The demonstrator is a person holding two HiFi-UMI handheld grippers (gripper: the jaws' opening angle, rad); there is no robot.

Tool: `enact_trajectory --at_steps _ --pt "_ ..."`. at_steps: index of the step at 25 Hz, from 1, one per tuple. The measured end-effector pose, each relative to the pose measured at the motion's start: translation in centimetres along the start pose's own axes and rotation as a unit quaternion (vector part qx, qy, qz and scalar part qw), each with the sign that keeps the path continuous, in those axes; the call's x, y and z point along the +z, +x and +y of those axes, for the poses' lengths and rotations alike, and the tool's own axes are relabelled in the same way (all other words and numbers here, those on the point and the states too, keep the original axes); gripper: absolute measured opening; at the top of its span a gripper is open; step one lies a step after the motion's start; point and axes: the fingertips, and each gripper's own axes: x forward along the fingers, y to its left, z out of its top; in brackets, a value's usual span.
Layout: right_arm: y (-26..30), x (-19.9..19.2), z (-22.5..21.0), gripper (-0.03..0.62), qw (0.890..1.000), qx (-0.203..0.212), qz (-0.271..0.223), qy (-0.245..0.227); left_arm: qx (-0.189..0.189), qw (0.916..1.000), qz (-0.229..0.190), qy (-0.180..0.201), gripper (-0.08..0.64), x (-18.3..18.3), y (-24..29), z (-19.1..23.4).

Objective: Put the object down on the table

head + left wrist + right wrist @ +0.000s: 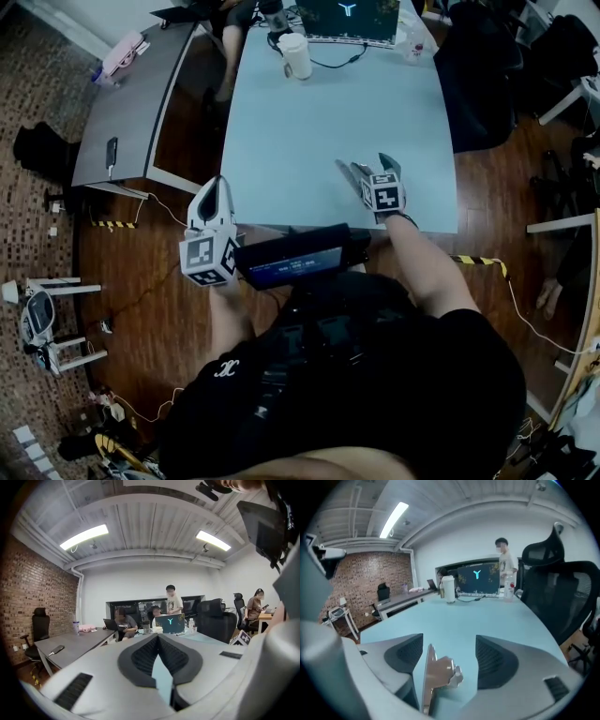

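Right gripper (pixel 449 641) jaws spread wide, pinching nothing. Thin metal object (pixel 437 677) stands on edge between them, close by one pad, low on the table (pixel 487 616). Likely to tip flat or drag if that pad brushes it on pull-back. Left gripper (pixel 158 638) pressed together, empty, off the table edge.

Pale blue rectangular tabletop (pixel 328 122) beside a grey table (pixel 141 103), over a brown wooden floor (pixel 141 309). Black-and-white square markers pattern the whitish left gripper (pixel 217 183) and right gripper (pixel 366 167). Also seen: a silvery-brown flat metal piece (pixel 438 674) and a white mug (pixel 296 56).
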Motion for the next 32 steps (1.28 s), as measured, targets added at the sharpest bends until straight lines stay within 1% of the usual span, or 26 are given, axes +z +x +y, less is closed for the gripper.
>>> enact_trajectory --at_steps 2,3,4,5,7,8,9,10,12,14,15,17,18,19,20,22,27,32 --pt "-1.9 3.5 -1.2 0.351 0.998 -0.014 -0.061 0.018 -0.002 1.0000 -0.003 0.000 -0.005 0.2 0.4 -0.2" --pt "-3.2 5.6 -1.8 0.351 0.995 -0.023 -0.095 0.013 -0.005 1.0000 -0.006 0.000 -0.005 0.3 0.7 -0.4" --pt "-4.7 7.7 -2.3 0.351 0.991 -0.036 -0.131 -0.003 -0.008 0.9999 -0.009 0.000 -0.005 0.5 1.0 -0.6" --pt "-6.4 9.8 -2.7 0.351 0.984 -0.051 -0.169 -0.030 -0.011 0.9999 -0.012 0.001 -0.005 0.6 1.3 -0.9" --pt "-10.3 13.7 -2.9 0.351 0.965 -0.077 -0.236 -0.088 -0.017 0.9997 -0.016 0.004 -0.005 0.7 1.9 -1.4" --pt "-12.3 15.3 -3.0 0.350 0.955 -0.090 -0.260 -0.112 -0.021 0.9996 -0.017 0.007 -0.005 0.8 2.2 -1.8" --pt "-14.3 16.7 -3.0 0.325 0.946 -0.102 -0.280 -0.131 -0.026 0.9994 -0.018 0.011 -0.005 0.9 2.5 -2.2" --pt "-16.0 17.9 -3.2 0.324 0.938 -0.113 -0.297 -0.142 -0.031 0.9993 -0.019 0.013 -0.005 1.1 2.7 -2.6" --pt "-19.4 19.8 -3.5 0.311 0.925 -0.130 -0.327 -0.142 -0.039 0.9989 -0.021 0.016 -0.005 1.5 3.1 -3.4" --pt "-22.4 21.3 -3.9 0.236 0.914 -0.144 -0.354 -0.134 -0.045 0.9985 -0.023 0.020 -0.005 1.9 3.5 -4.0" --pt "-23.9 21.8 -4.1 0.184 0.908 -0.150 -0.368 -0.130 -0.047 0.9984 -0.024 0.022 -0.005 2.1 3.7 -4.3" --pt "-27.0 22.6 -4.7 0.092 0.892 -0.164 -0.402 -0.127 -0.050 0.9981 -0.029 0.021 -0.005 2.6 3.9 -4.6" --pt "-28.5 22.9 -5.0 0.072 0.884 -0.171 -0.416 -0.125 -0.050 0.9981 -0.032 0.020 -0.005 2.7 3.9 -4.7" --pt "-29.9 23.0 -5.2 0.047 0.879 -0.176 -0.427 -0.121 -0.050 0.9980 -0.034 0.018 -0.005 2.9 4.0 -4.7" --pt "-31.1 23.0 -5.4 0.022 0.876 -0.179 -0.432 -0.116 -0.050 0.9980 -0.035 0.017 -0.005 3.0 4.0 -4.7" --pt "-32.7 22.5 -5.8 0.007 0.876 -0.181 -0.434 -0.110 -0.050 0.9979 -0.038 0.018 -0.005 3.3 4.0 -5.2" --pt "-34.8 20.3 -6.4 0.003 0.882 -0.182 -0.422 -0.108 -0.053 0.9976 -0.040 0.020 -0.005 3.2 3.4 -7.2" --pt "-37.9 18.5 -6.2 -0.005 0.880 -0.190 -0.421 -0.106 -0.064 0.9971 -0.038 0.018 -0.005 2.7 2.5 -8.6"
